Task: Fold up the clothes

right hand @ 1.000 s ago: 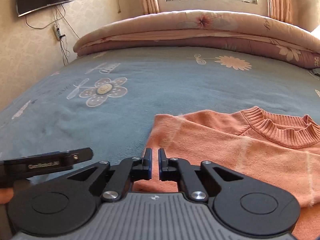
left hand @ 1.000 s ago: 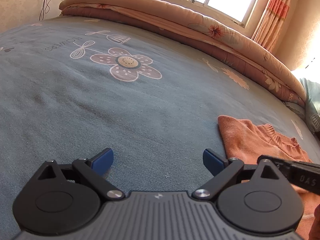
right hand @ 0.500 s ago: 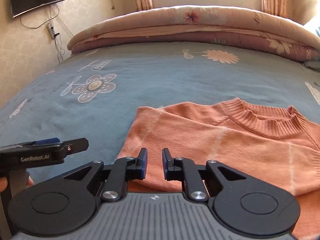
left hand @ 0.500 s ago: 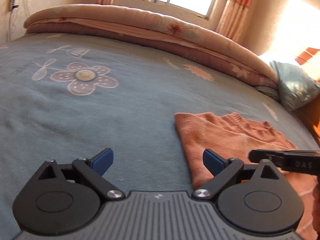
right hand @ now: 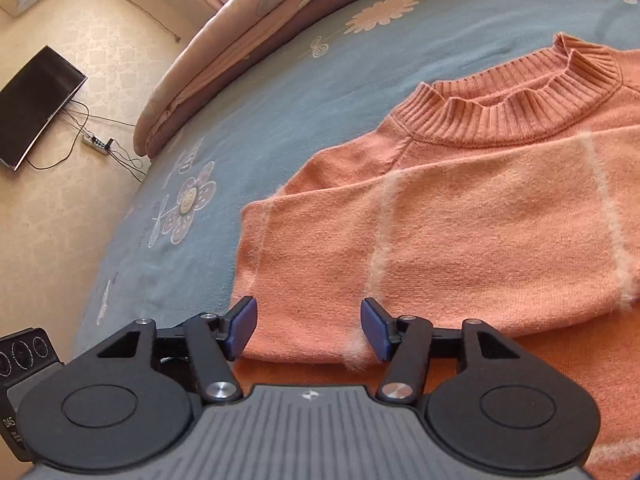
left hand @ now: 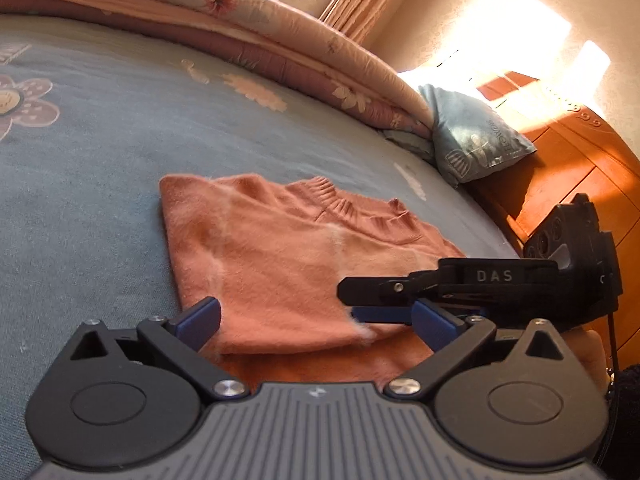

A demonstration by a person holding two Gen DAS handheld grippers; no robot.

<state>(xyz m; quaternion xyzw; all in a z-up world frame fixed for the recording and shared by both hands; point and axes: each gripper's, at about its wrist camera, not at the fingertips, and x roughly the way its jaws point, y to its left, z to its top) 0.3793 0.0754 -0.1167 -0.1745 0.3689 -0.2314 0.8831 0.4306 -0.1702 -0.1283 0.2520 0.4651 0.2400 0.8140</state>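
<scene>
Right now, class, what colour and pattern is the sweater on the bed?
The sweater is orange with pale fuzzy grid lines; clearest in the right wrist view.

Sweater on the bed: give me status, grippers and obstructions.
Left gripper open, right gripper open, both at the near edge. Orange sweater flat on the blue bedspread, sleeve folded across. Nothing in the way.

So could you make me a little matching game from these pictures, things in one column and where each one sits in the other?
Things:
1. orange knitted sweater
2. folded pink floral quilt
3. blue-grey printed pillow
4. black flat television

Places:
A. against the wooden headboard
B. on the wall
C. flat on the blue sheet, near the tongs
D. along the bed's far edge

Pairs: 1-C, 2-D, 3-A, 4-B
</scene>
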